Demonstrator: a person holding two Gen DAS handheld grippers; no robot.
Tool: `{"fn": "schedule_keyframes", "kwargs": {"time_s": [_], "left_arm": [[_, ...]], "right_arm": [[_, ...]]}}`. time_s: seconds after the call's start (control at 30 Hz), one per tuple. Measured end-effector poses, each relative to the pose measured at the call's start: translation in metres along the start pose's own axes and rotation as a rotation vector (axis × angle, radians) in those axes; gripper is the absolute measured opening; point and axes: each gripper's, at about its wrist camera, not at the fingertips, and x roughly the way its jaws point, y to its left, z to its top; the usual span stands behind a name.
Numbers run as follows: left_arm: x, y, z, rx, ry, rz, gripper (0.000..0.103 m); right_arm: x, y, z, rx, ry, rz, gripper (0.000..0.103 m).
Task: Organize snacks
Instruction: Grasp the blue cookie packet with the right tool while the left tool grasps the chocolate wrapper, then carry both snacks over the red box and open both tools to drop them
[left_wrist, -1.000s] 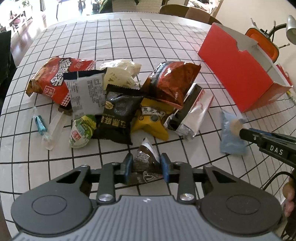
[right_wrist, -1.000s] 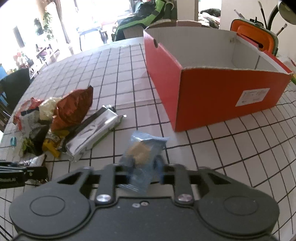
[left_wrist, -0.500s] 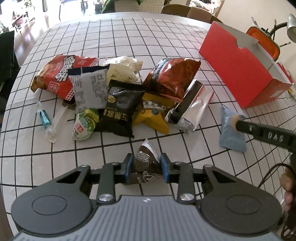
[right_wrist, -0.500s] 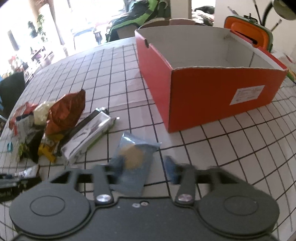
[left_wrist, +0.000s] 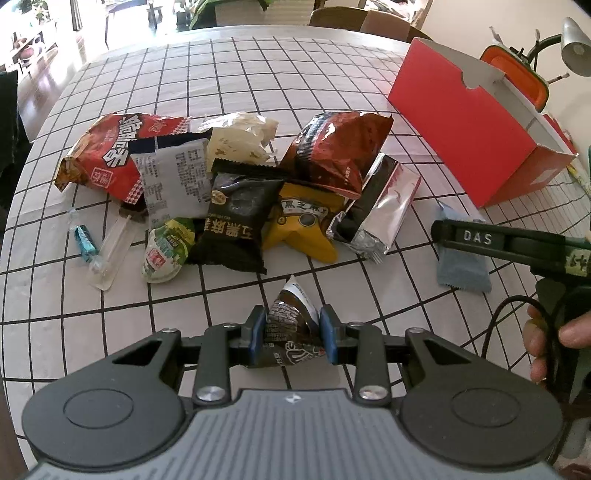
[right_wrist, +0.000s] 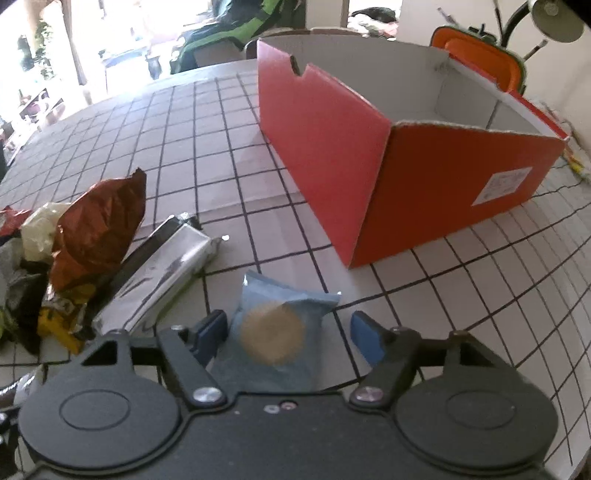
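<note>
My left gripper (left_wrist: 291, 314) is shut on a small brown triangular snack packet (left_wrist: 291, 339), held just above the checked tablecloth (left_wrist: 295, 74). A pile of snack bags (left_wrist: 236, 218) lies beyond it. A pale blue cookie packet (right_wrist: 280, 332) lies flat on the cloth between the blue pads of my right gripper (right_wrist: 289, 323). Those jaws are closing, with gaps still showing on both sides of the packet. In the left wrist view the right gripper (left_wrist: 443, 230) reaches in from the right over the same blue packet (left_wrist: 461, 269). The open red cardboard box (right_wrist: 406, 177) stands just behind it.
A silver foil bag (right_wrist: 162, 273) and a brown-red bag (right_wrist: 96, 229) lie left of the blue packet. An orange-lidded container (right_wrist: 476, 62) and a desk lamp (right_wrist: 554, 22) stand behind the box. Chairs line the table's far edge. A hand (left_wrist: 554, 332) holds the right gripper.
The right gripper was shut on the blue packet, then let it go onto the cloth, and now sits lower with its jaws narrowing around it. The left gripper and its packet have not moved.
</note>
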Motion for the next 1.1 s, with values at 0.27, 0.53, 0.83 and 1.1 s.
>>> {"fn": "schedule_keyframes", "kwargs": {"time_s": [0.27, 0.53, 0.83, 1.1], "left_arm": [[0.000, 0.006, -0.001, -0.021, -0.002, -0.024, 0.031], [-0.011, 0.003, 0.002, -0.042, -0.024, -0.020, 0.030], [-0.041, -0.026, 0.026, -0.011, -0.102, -0.029, 0.030], [-0.057, -0.072, 0.063, 0.019, -0.151, -0.033, 0.031]], "right_arm": [[-0.004, 0.005, 0.000, -0.026, -0.016, 0.032, 0.047], [-0.033, -0.008, 0.002, -0.059, -0.047, 0.102, 0.047], [-0.083, -0.036, 0.027, -0.102, -0.117, 0.189, 0.047], [-0.099, -0.075, 0.063, -0.143, -0.168, 0.225, 0.047]]}}
